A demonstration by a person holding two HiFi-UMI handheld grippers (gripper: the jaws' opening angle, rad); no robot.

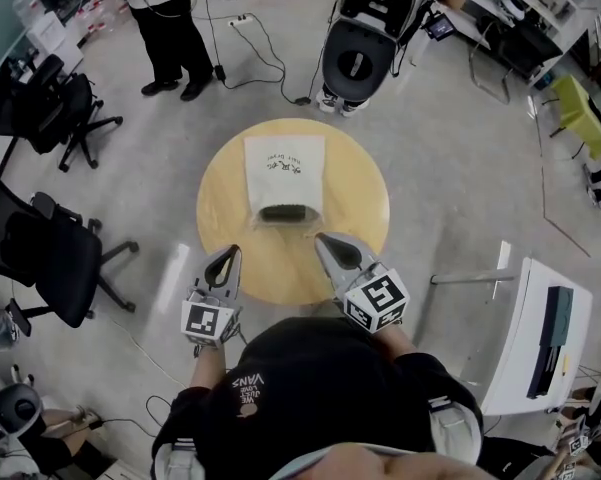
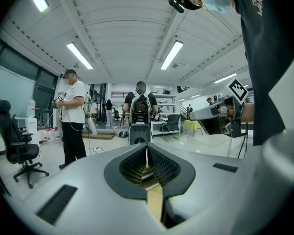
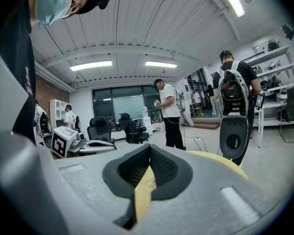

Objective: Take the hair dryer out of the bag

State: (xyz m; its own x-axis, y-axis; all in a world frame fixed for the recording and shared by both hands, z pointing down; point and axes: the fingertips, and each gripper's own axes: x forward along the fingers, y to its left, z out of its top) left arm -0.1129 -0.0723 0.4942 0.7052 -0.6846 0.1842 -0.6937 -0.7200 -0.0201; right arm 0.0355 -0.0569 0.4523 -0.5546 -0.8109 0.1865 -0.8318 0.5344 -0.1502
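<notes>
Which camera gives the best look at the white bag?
The head view: the whole white bag lies flat on the round table, unobstructed. Both gripper views look out across the room and show no bag.

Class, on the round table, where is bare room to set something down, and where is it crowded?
Bare wood of the round table lies left of the white bag, out to the rim, and likewise on its right. The near edge is crowded: the left tongs and right tongs, both shut, point in toward the bag's dark mouth.
</notes>
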